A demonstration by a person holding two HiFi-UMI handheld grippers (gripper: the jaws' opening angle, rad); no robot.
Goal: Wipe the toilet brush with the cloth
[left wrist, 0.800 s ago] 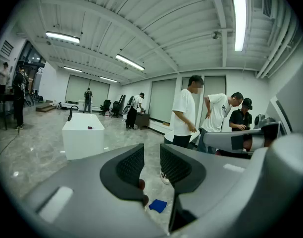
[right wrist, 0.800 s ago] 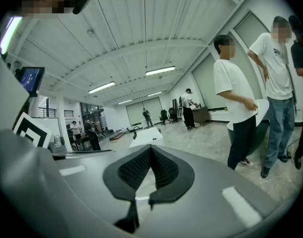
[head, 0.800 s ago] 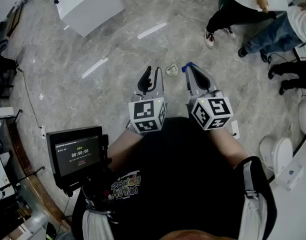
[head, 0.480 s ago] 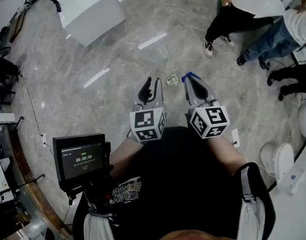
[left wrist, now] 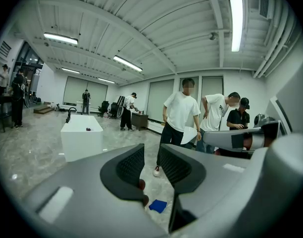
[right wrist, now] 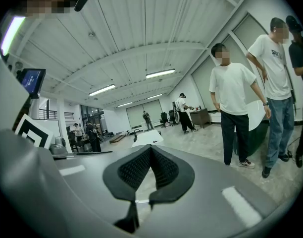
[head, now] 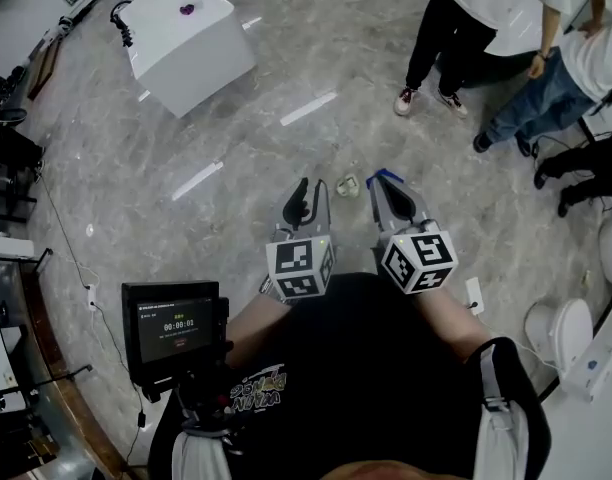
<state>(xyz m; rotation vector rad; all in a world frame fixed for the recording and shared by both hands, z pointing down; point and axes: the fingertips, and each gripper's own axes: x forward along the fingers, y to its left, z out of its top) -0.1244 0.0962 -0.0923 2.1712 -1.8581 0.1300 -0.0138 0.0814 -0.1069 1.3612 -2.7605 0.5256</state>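
Observation:
Both grippers are held close in front of my torso, above the grey marble floor. A blue cloth [head: 389, 176] lies on the floor just beyond the tip of my right gripper [head: 383, 184]; in the left gripper view the cloth [left wrist: 158, 206] shows low between the jaws. A small pale object [head: 347, 184] sits on the floor between the two gripper tips; I cannot tell what it is. My left gripper [head: 304, 188] [left wrist: 151, 152] is shut with nothing between its pads. My right gripper [right wrist: 150, 150] is shut too, pads meeting and empty. No toilet brush is clearly seen.
A white tub-like block [head: 186, 33] with a black tap stands far left. Several people [head: 466, 28] stand at the top right. A white toilet [head: 564, 326] is at the right edge. A small monitor [head: 174, 320] hangs by my left side.
The head view has shifted, so both grippers sit a little lower in the picture and more floor shows beyond them. The people at the top right have stepped about. Both grippers stay shut.

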